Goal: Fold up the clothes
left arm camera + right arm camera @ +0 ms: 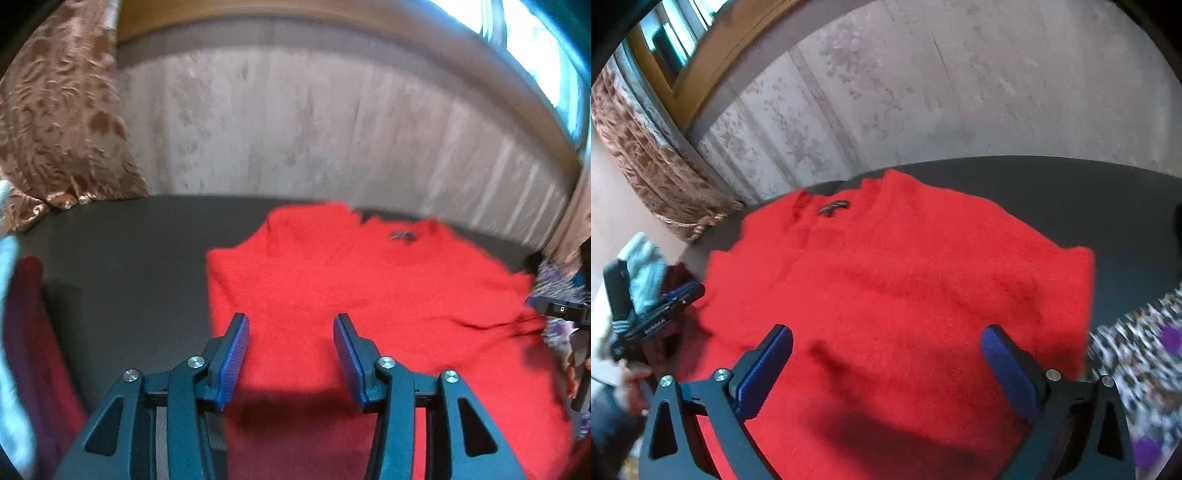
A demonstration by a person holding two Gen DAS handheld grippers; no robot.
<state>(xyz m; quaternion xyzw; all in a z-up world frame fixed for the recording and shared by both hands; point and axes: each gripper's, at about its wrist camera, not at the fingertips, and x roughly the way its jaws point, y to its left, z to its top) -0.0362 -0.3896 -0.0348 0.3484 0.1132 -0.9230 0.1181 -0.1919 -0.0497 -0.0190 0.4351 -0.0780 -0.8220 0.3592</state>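
Red fuzzy sweater [369, 295] pretty much filled the left wrist view, spread flat on a dark desk [129, 258] with its neckline and little dark label [400, 235] pointing toward the wall. The left hand-held gripper [291, 325] hovered over the near part of the sweater, blue pads spread apart with nothing between them, just red knit showing through the gap. Off to the left lay a dark maroon garment [33, 350] next to something pale blue-white, and a brown patterned curtain [62, 110] hung at the back left. At the right edge you could see a bit of the other gripper sticking in by the sweater's side.

From the right wrist view, same sweater [905, 288], lying ahead of and under the right hand-held gripper [886, 343]. Its fingers were spread wide too, not pinching anything, hanging above the lower half of the sweater. The label [833, 206] sat at the far end by the collar. The left gripper showed up at the left edge beside the sweater. A leopard-print cloth with purple spots [1137, 354] sat on the right, just beside the sweater's edge.
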